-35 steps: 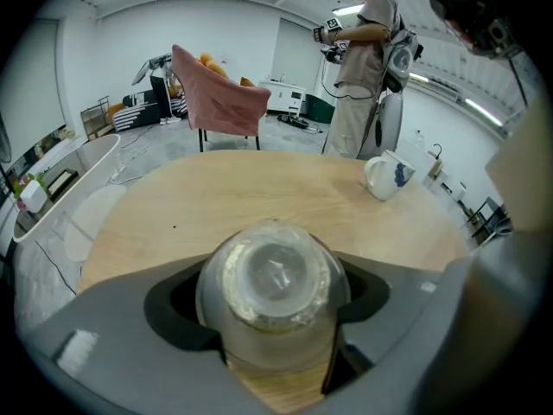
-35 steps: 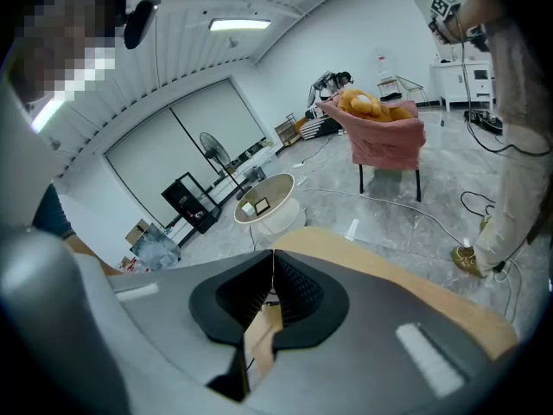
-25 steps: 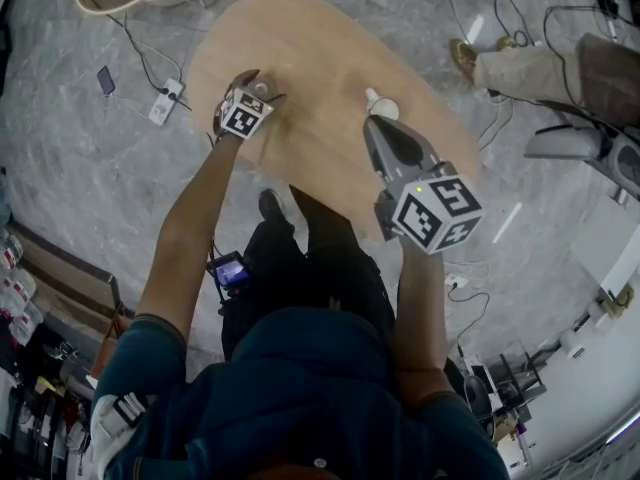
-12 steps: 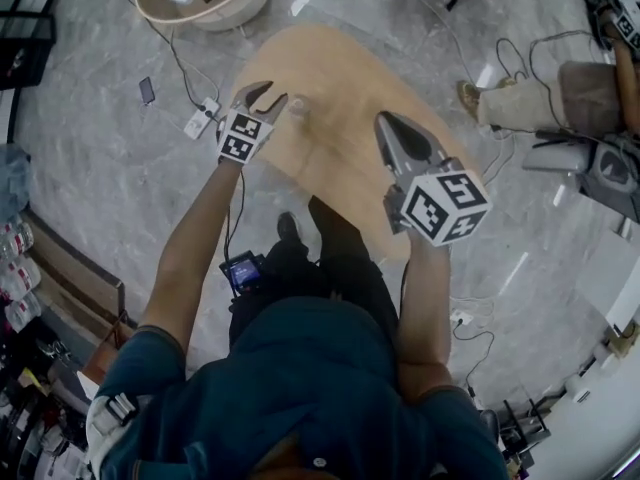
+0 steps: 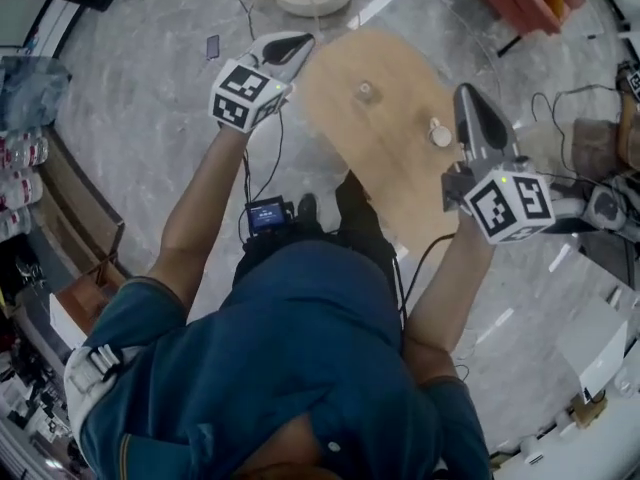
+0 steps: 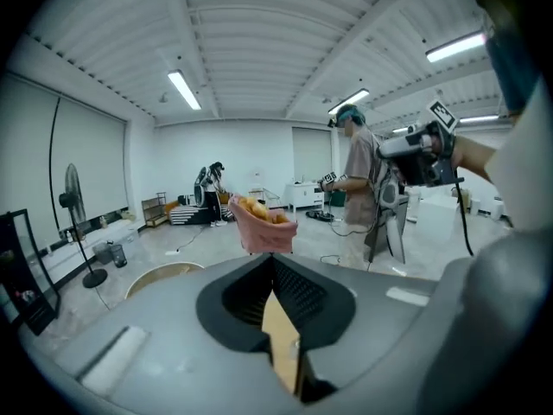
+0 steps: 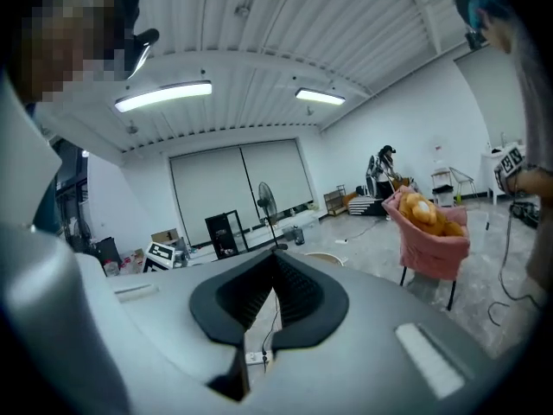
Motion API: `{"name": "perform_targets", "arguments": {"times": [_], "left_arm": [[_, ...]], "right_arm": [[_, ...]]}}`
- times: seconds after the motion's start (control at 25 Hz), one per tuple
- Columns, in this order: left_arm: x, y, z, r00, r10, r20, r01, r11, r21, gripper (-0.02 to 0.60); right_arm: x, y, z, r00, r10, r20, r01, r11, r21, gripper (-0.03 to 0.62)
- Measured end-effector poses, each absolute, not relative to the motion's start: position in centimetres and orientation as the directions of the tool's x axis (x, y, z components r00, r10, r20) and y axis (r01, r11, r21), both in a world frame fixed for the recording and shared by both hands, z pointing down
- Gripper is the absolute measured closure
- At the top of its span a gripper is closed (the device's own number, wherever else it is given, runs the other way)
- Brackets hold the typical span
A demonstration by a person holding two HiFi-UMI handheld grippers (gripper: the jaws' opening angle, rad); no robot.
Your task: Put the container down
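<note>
Both jaws apart from container (image 5: 365,92)

The person is wearing a dark blue short-sleeved shirt (image 5: 300,368), dark trousers (image 5: 365,243) and dark shoes (image 5: 306,207), with a white patch with black bars (image 5: 95,363) sitting on the left shoulder. A small device with a lit blue screen (image 5: 267,215) is hanging at the waist, and a thin black cable (image 5: 277,153) is trailing beside the left forearm toward it. The left hand-held gripper (image 5: 300,40) and the right hand-held gripper (image 5: 466,96) are both showing smooth grey shells, black ribbed pads (image 6: 298,292) and a white cube with black square markers (image 5: 243,95).
</note>
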State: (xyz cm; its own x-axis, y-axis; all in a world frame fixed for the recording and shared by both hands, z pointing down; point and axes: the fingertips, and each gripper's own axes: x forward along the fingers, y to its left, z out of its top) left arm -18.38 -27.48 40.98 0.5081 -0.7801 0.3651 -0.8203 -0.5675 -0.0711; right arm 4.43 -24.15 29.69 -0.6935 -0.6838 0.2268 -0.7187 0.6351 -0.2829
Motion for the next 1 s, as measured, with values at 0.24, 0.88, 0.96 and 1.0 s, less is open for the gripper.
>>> {"name": "perform_targets", "arguments": {"times": [0.24, 0.88, 0.96, 1.0], "left_arm": [[-22.4, -20.7, 31.8, 0.487, -0.827, 0.282, -0.852, -0.521, -0.057, 0.584], [-27.2, -7.8, 20.0, 0.475, -0.877, 0.079, -0.872, -0.481, -0.095, 0.583], [-27.8, -7.0, 19.9, 0.476, -0.877, 0.071, -0.872, -0.481, -0.091, 0.583], [-28.0, -6.7, 19.9, 0.476, -0.877, 0.068, -0.872, -0.481, -0.089, 0.583]], "right_arm": [[1.7, -19.7, 22.0, -0.732, -0.659, 0.176, -0.682, 0.708, -0.186, 0.588], [-5.1, -10.0, 12.9, -0.78, -0.616, 0.11, -0.623, 0.782, -0.035, 0.588], [-5.7, -9.3, 12.7, -0.779, -0.617, 0.11, -0.623, 0.781, -0.03, 0.588], [-6.1, -8.9, 12.7, -0.779, -0.617, 0.111, -0.623, 0.781, -0.028, 0.588]]}}
